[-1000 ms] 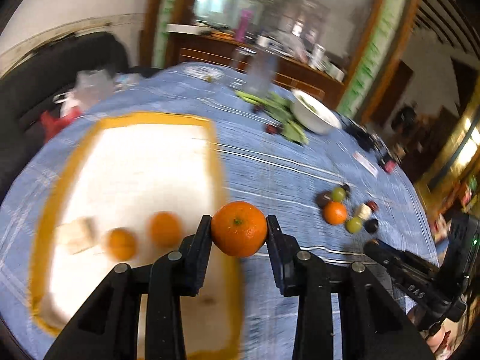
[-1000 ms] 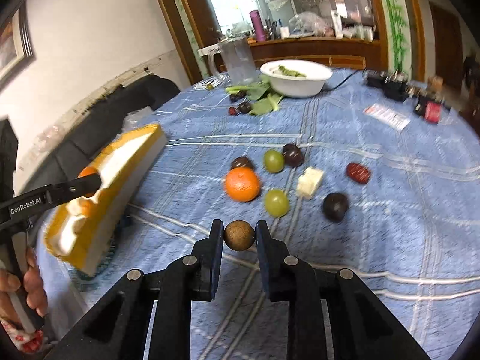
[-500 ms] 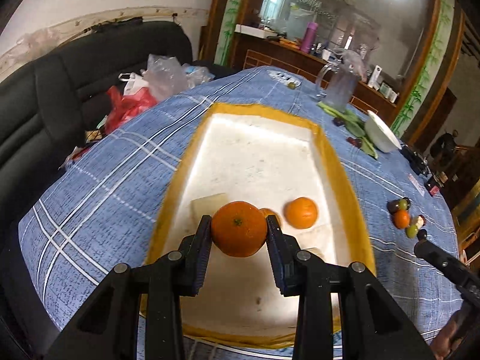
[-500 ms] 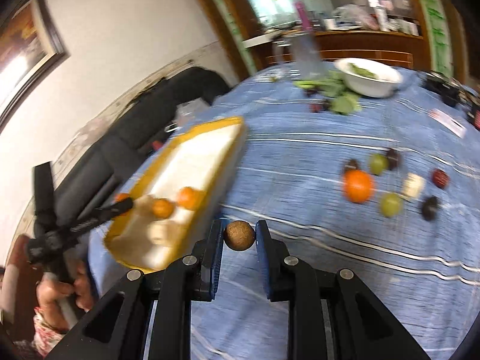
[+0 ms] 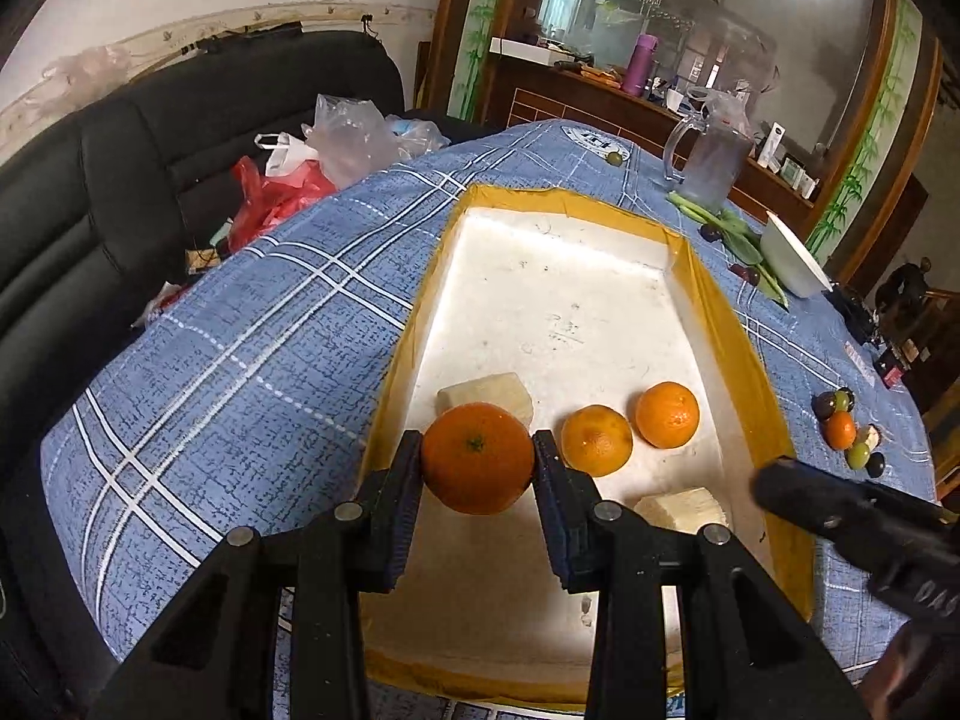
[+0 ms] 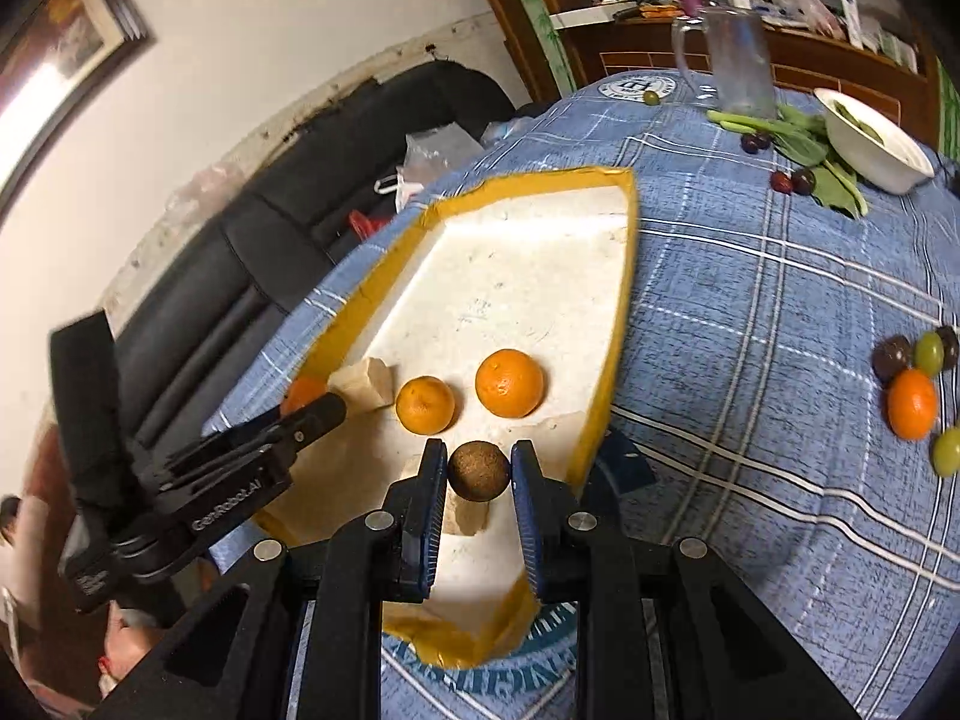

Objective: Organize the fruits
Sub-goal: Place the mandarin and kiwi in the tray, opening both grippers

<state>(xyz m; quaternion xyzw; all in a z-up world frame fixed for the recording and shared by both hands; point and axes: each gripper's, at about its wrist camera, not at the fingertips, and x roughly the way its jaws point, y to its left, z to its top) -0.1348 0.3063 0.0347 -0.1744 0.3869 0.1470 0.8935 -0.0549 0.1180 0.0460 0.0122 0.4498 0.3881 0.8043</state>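
Note:
My left gripper (image 5: 477, 468) is shut on an orange (image 5: 477, 459) held over the near end of the white tray with a yellow rim (image 5: 729, 324). Two more oranges (image 5: 596, 441) (image 5: 667, 414) and two pale cubes (image 5: 486, 396) (image 5: 681, 510) lie in the tray. My right gripper (image 6: 479, 471) is shut on a small brown round fruit (image 6: 479, 470) above the tray's near right corner (image 6: 618, 324). In the right wrist view the left gripper (image 6: 240, 474) comes in from the left, with the two tray oranges (image 6: 425, 405) (image 6: 509, 383) beyond.
A cluster of loose fruit, an orange (image 6: 911, 403), green and dark grapes (image 6: 929, 354), lies on the blue checked tablecloth (image 6: 750, 312) to the right. A white bowl (image 6: 870, 144), greens and a glass jug (image 6: 735, 63) stand at the far side. A black sofa (image 5: 90, 192) borders the table's left.
Both grippers have swung left from the loose fruit to the tray, each keeping its fruit. The left one now hangs over the tray's near end; the right one has reached its near corner.

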